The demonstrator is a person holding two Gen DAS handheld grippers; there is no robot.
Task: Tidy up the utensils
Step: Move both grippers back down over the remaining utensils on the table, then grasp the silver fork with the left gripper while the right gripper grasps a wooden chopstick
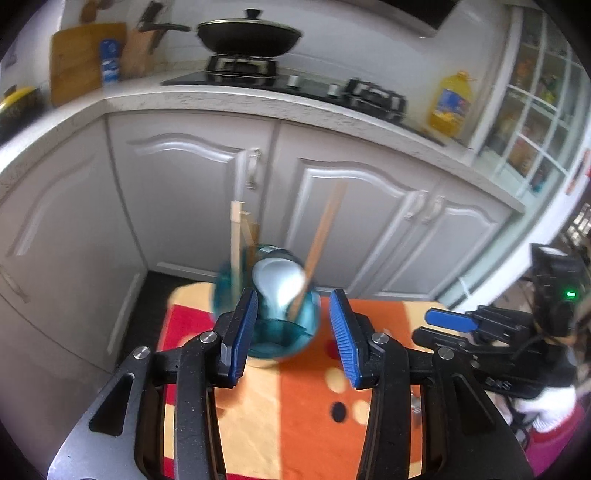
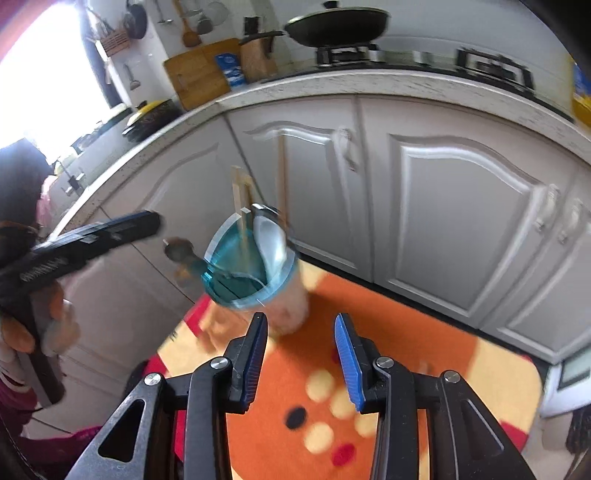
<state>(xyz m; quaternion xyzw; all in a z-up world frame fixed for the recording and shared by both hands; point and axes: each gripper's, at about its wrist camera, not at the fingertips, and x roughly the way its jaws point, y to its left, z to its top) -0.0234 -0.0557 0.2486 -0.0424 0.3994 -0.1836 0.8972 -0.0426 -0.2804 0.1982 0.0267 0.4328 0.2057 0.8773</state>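
Note:
A clear blue cup (image 1: 295, 332) stands on the table's orange dotted cloth (image 1: 306, 413). It holds a white spoon (image 1: 277, 284) and wooden chopsticks (image 1: 325, 236), all blurred. My left gripper (image 1: 294, 295) hovers just short of the cup, open, with nothing between its fingers. The right gripper's blue finger (image 1: 450, 319) shows at the right. In the right wrist view the cup (image 2: 243, 266), spoon (image 2: 271, 243) and chopsticks (image 2: 240, 206) lie ahead and left of my right gripper (image 2: 301, 317), which is open and holds nothing. The left gripper (image 2: 110, 229) hangs at the left in a hand (image 2: 55, 306).
White cabinet doors (image 1: 184, 206) rise right behind the table. The counter (image 1: 258, 103) carries a stove with a lidded black wok (image 1: 251, 35), a cutting board (image 1: 81, 59) and a yellow oil bottle (image 1: 452, 103). A blurred metal utensil head (image 2: 177, 248) shows left of the cup.

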